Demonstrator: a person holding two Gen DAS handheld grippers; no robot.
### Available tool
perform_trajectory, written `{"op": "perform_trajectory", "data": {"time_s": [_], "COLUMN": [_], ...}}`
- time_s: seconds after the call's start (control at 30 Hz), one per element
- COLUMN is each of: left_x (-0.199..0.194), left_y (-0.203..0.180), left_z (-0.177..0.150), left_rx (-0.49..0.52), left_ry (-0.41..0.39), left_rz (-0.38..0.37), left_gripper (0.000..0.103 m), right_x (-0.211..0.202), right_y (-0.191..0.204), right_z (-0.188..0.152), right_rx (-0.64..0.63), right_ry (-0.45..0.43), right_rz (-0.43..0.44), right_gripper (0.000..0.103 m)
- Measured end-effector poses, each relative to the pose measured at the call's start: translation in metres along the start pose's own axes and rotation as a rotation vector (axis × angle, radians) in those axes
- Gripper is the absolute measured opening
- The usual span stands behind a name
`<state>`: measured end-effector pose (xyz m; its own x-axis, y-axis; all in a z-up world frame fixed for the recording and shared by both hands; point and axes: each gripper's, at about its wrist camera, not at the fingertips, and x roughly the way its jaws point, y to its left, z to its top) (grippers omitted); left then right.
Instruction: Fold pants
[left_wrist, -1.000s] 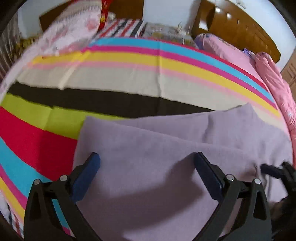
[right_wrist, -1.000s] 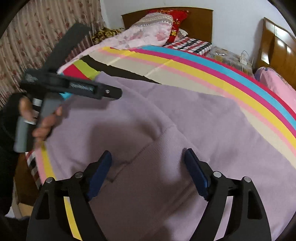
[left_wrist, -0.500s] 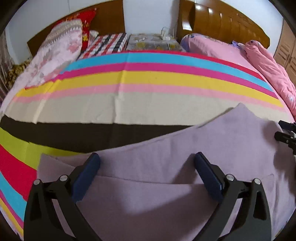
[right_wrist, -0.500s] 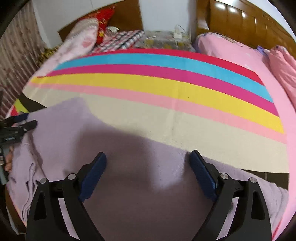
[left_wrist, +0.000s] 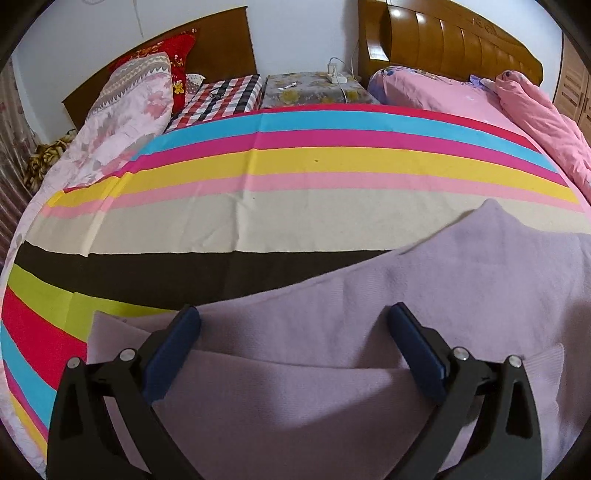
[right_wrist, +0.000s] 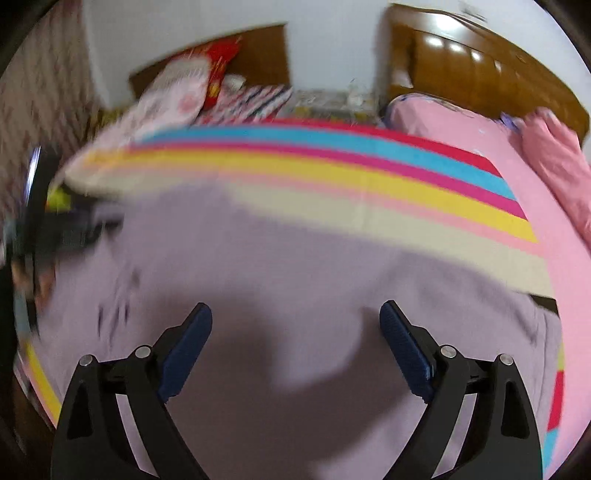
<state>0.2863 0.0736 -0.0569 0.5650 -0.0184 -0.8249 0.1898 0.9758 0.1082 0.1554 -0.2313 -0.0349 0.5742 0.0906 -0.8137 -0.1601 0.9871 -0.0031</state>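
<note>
- My left claw (left_wrist: 293, 345) is wide open and holds nothing.
- My right claw (right_wrist: 295, 341) has just been opening; nothing sits between its pads.
- The purple pants (left_wrist: 424, 295) lie flat on the striped blanket (left_wrist: 295, 218), under both claws, toward 6 o'clock.

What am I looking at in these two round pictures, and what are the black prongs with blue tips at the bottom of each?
Each picture comes from a wide-angle camera mounted on a hand-held gripper; a person carries one in each hand. The prongs are each tool's own two fingers. One view shows the left gripper, the other the right gripper, which is blurred. Both hang with fingers spread wide over lilac pants lying partly folded on a striped bedspread. Neither holds anything; the right one's fingers have just been opening. At the blurred left edge of the right view, the other tool and a hand show.
</note>
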Motion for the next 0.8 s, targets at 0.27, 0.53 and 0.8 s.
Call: {"op": "perform_trajectory", "data": {"time_s": [0.27,0.53,0.8], "left_x": [0.001,0.002,0.005], "left_y": [0.001,0.001,0.004], "left_z": [-0.001,-0.001,-0.001], "left_rx": [-0.012,-0.015,-0.021], "left_ry": [0.004,0.007,0.013], "left_rz": [-0.011,-0.013,-0.015], "left_gripper": [0.102,0.102,0.102], "right_x": [-0.034,-0.06,-0.07], "right_y": [-0.004,-0.011,-0.011], "right_z": [-0.038,-0.107,-0.129], "right_rx": [0.04,0.062,0.045], "right_ry": [-0.01,-0.09,-0.16], "right_rz": [-0.006,0.023,0.013], "right_gripper": [0.089,0.092,0.092]}}
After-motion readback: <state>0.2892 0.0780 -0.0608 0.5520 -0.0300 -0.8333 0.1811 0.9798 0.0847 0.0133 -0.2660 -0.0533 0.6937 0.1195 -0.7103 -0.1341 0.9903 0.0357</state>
